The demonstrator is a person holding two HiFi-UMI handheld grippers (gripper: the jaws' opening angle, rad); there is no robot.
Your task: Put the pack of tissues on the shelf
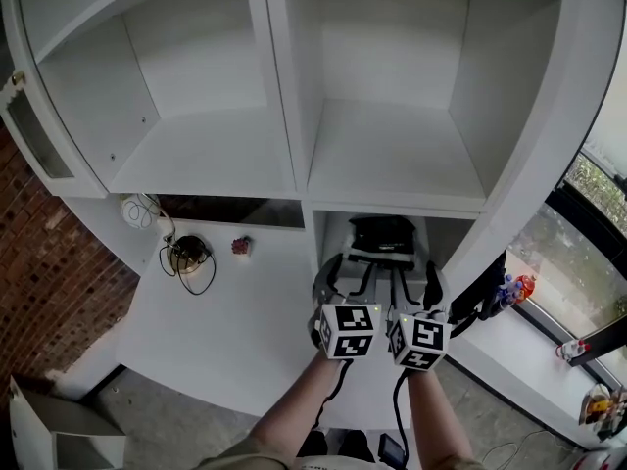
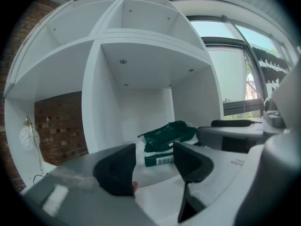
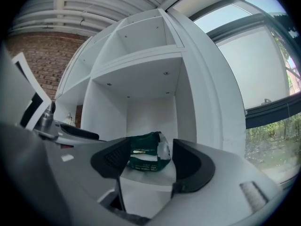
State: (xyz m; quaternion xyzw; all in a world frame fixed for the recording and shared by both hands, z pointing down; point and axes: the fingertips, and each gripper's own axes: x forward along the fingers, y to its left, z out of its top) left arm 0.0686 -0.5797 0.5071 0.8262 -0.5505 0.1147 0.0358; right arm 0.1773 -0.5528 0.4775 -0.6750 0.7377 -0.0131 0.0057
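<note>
Two forearms (image 1: 294,414) rise from the bottom edge of the head view, carrying the left gripper (image 1: 338,280) and the right gripper (image 1: 419,284) side by side, close together, in front of the white shelf unit (image 1: 279,96). Only this view shows the layout: the big upper compartments, a white counter (image 1: 225,331) with a coiled cable (image 1: 188,258), and the low compartment holding the pack of tissues (image 1: 382,235), just beyond both sets of jaws.

Only the gripper views show the jaws. The left gripper (image 2: 154,166) is released: its dark pads stand apart with nothing between them, and the pack of tissues (image 2: 169,140) lies further in on the compartment floor. The right gripper (image 3: 149,164) is likewise spread, and the pack of tissues (image 3: 146,157) is framed between its tips without touching them.

The pack is dark green with white showing at its sides, soft and crumpled on top, with a small pale label on the end facing the left gripper
</note>
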